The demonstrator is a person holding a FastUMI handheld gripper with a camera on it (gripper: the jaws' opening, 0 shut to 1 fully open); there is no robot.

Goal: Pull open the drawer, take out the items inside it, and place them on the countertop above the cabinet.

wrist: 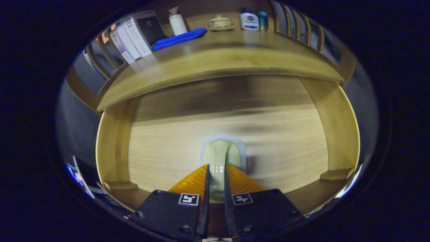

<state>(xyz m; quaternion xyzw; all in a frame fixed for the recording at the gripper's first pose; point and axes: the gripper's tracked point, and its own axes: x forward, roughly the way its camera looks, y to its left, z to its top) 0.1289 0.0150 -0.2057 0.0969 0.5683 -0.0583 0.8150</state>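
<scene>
Gripper [216, 173] is clamping the drawer handle [220, 158], fingers nearly closed on it.
If pulled off-axis, the fingers are risking slipping off, leaving the drawer [228, 127] jammed under the countertop [215, 62].

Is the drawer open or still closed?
Cannot tell. The gripper is shut on the drawer handle, but no gap shows around the drawer front.

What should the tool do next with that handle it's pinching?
Probably pull straight back. The tool is closed on the pale green curved drawer handle, and the light wooden drawer front sits under the wooden countertop, so the drawer looks unopened.
</scene>
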